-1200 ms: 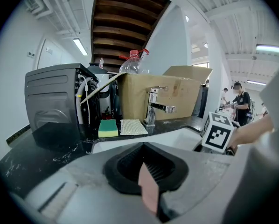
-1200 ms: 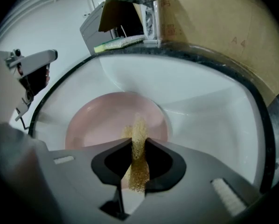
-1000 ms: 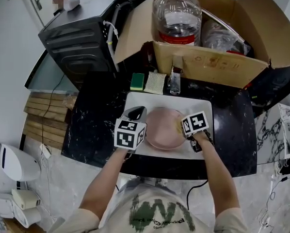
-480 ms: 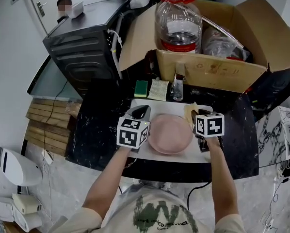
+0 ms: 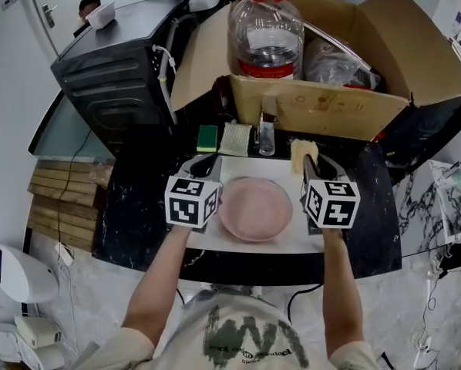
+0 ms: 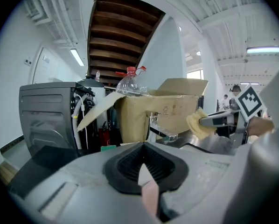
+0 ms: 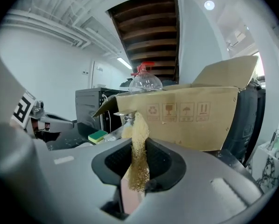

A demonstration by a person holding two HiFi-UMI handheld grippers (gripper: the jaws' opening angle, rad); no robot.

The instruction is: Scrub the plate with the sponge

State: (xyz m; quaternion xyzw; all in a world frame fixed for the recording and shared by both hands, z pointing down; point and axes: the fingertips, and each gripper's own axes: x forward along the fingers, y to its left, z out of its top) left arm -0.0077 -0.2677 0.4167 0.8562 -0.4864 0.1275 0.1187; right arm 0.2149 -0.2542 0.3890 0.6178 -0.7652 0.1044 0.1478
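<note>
A pink plate [image 5: 255,208] lies flat on a white tray [image 5: 280,241] on the black counter. My right gripper [image 5: 306,160] is shut on a yellow sponge [image 5: 301,153], held up behind the plate's right rim and clear of it. In the right gripper view the sponge [image 7: 139,143] stands upright between the jaws of the right gripper [image 7: 138,149]. My left gripper [image 5: 205,163] is left of the plate, off its rim, with the jaws together and nothing of the plate in them. The left gripper view shows the left gripper [image 6: 142,166] and the sponge [image 6: 196,124] across from it.
Behind the tray lie a green sponge [image 5: 207,138], a pale scrub pad [image 5: 233,139] and a small glass bottle [image 5: 266,136]. An open cardboard box [image 5: 346,102] holding a big water bottle [image 5: 265,29] stands at the back. A dark machine [image 5: 111,60] is back left.
My right gripper has lifted the sponge off the plate's right side and carried it back. The left gripper has drawn away from the plate's left rim.
</note>
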